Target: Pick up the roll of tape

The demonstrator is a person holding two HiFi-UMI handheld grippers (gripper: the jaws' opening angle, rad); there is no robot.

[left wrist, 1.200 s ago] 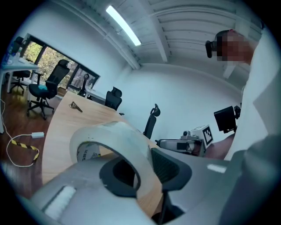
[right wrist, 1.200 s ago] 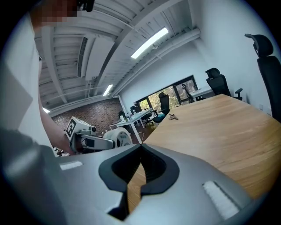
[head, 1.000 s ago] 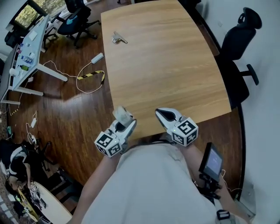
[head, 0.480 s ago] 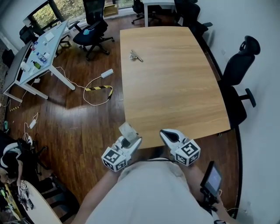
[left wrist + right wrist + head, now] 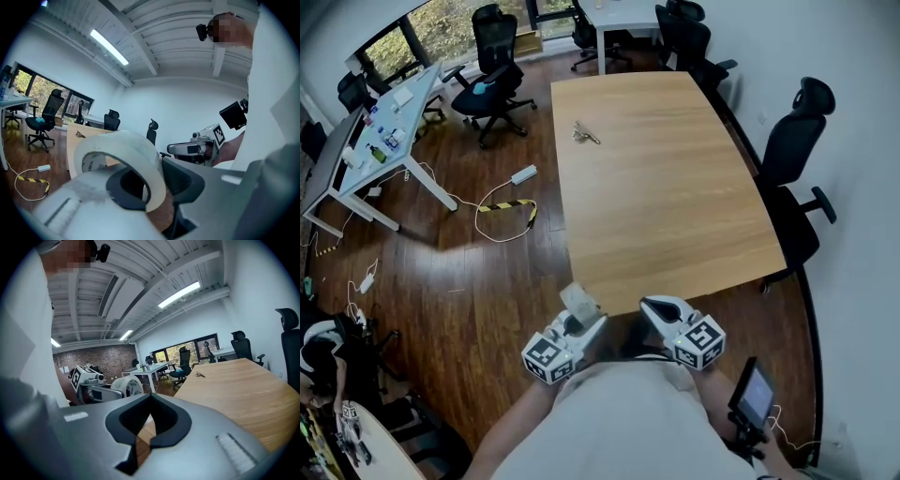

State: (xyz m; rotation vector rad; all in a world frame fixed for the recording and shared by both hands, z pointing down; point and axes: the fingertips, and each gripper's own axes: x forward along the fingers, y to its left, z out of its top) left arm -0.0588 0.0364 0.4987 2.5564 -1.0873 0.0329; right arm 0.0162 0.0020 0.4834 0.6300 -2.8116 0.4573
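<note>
Roll of tape point(image 5: 137, 149) clamped in left tool point(image 5: 580, 313), lower rim hidden behind jaw, right tool point(image 5: 650, 306) closed, empty

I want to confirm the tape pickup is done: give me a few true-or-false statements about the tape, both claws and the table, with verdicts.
1. The left claw is clamped on the roll of tape. True.
2. The right claw holds something as well. False: its jaws are together with nothing between them.
3. The roll of tape rests flat on the wooden table. False: it is held in the left claw, by the table's near edge.
4. A small metal object lies on the far part of the table. True.
</note>
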